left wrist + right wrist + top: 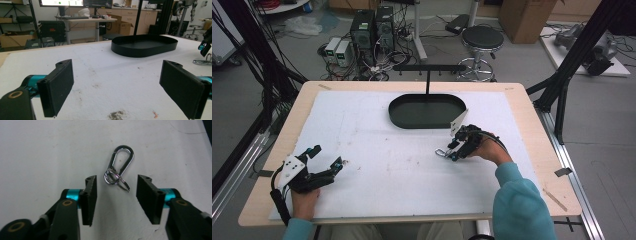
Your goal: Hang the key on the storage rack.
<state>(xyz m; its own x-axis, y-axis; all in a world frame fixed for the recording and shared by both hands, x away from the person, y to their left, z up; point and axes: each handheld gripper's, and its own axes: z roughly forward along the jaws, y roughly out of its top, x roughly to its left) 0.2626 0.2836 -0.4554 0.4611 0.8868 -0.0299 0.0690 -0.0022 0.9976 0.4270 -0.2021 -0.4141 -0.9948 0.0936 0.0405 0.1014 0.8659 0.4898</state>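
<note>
Right claw [116, 192] astride half-hidden carabiner [119, 166]

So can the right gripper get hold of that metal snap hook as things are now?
Probably yes. The right gripper sits right over the snap hook, jaws apart on either side of its ring end, pads not yet touching it, with nothing but bare white mat around.

Grey floor behind the table holds a black round stool [482, 37], computer towers [372, 29] and tangled cables.
</note>
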